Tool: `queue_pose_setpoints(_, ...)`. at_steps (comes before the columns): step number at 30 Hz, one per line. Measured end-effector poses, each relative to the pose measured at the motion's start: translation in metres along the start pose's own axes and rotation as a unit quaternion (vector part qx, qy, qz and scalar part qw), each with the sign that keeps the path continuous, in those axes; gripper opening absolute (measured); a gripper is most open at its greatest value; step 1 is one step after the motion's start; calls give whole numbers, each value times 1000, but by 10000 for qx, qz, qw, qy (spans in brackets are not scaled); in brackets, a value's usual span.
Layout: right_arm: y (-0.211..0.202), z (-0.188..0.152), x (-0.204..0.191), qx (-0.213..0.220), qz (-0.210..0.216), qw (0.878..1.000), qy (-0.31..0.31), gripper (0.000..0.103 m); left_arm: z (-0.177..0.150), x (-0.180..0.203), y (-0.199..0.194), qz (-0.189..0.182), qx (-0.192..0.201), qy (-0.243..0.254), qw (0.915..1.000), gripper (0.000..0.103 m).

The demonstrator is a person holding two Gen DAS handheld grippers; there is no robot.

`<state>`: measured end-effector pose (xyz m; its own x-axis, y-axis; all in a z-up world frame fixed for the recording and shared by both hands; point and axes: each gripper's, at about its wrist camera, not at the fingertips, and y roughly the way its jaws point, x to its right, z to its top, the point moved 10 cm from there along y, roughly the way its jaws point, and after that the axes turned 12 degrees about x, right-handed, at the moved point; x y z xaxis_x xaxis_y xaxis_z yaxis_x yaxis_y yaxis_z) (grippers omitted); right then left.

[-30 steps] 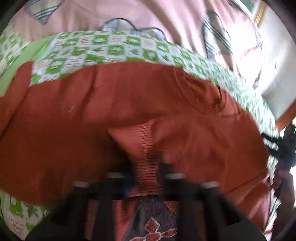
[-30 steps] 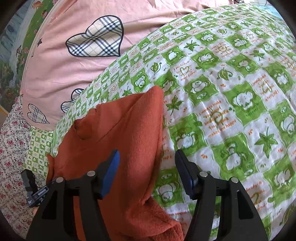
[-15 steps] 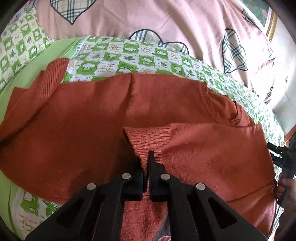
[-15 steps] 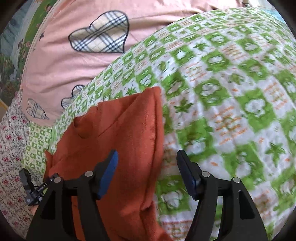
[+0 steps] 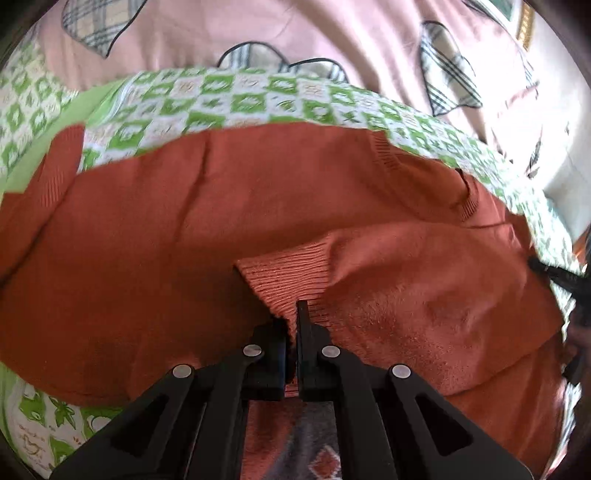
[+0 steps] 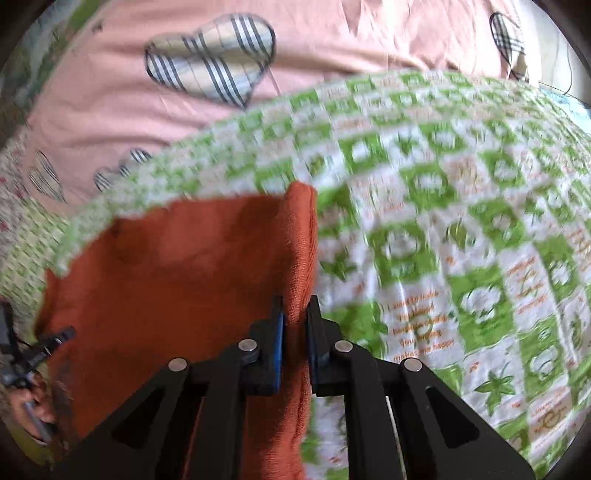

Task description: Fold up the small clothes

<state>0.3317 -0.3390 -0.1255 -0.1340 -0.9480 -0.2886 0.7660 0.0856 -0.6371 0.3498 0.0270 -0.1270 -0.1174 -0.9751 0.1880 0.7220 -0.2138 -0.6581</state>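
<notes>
Rust sweater (image 5: pixel 147 258): left hand-held gripper (image 5: pixel 291 317) pinches its cuff, right hand-held gripper (image 6: pixel 295 314) closing on its edge.

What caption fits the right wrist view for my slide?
Right gripper closing on the orange sweater's edge over the green checked sheet.

- 1 rust-orange sweater (image 5: pixel 184 258)
- 1 green-and-white checked blanket (image 6: pixel 443 221)
- 1 pink sheet (image 5: pixel 332 33) with plaid hearts
- 2 black grippers: left gripper (image 5: pixel 291 332), right gripper (image 6: pixel 295 332)
</notes>
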Motion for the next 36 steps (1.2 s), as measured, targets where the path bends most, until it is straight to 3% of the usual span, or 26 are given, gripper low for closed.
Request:
queue_pose_setpoints(2, -4, 0, 4, 37, -16, 9999, 152, 15, 0, -4, -5, 6, -13, -17, 10000, 8)
queue_pose_setpoints(4, -17, 6, 8, 171, -232, 9993, 256, 37, 0, -7, -15, 71, 26, 96, 9999, 12)
queue_pose_setpoints(5, -27, 8, 7, 275, -199, 9989, 320, 41, -1, -10, -20, 99, 63, 124, 9999, 14)
queue_pose_setpoints(8, -61, 6, -13, 490, 233, 9973, 491, 55, -7, -21, -42, 238, 167, 190, 9994, 31)
queue_pose_setpoints(9, -68, 4, -20, 510, 339, 9971, 463, 58, -8, -27, -48, 299, 188, 188, 9992, 32)
queue_pose_setpoints(12, -84, -15, -48, 424, 698, 9958, 418, 62, -11, -41, -66, 330, 270, 118, 9990, 39)
queue_pose_setpoints(13, -87, -22, -56, 375, 791, 9953, 423, 63, -8, -49, -71, 372, 311, 59, 9988, 48)
queue_pose_setpoints(14, -89, -31, -65, 298, 901, 9946, 411, 63, -4, -60, -77, 498, 368, 20, 9981, 56)
queue_pose_setpoints(16, -89, -46, -79, 160, 1050, 9935, 415, 63, 6, -76, -85, 649, 489, -15, 9967, 58)
queue_pose_setpoints(22, -86, -84, -109, -236, 1375, 9889, 509, 63, 48, -148, -97, 1197, 838, -254, 9889, 82)
queue_pose_setpoints(28, -86, -106, -116, -475, 1358, 9883, 498, 65, 67, -213, -60, 1612, 422, -307, 9855, 82)
queue_pose_setpoints(31, -89, -109, -117, -506, 1373, 9882, 454, 66, 66, -230, -38, 1452, 184, -517, 9879, 82)
queue_pose_setpoints(33, -90, -111, -119, -528, 1408, 9877, 420, 68, 62, -233, -25, 1331, 58, -596, 9893, 70)
queue_pose_setpoints(35, -90, -113, -119, -543, 1371, 9884, 362, 70, 57, -230, -17, 1308, -48, -486, 9902, 28)
queue_pose_setpoints(36, -89, -113, -118, -552, 1344, 9889, 324, 70, 57, -228, -15, 1312, -49, -416, 9905, 21)
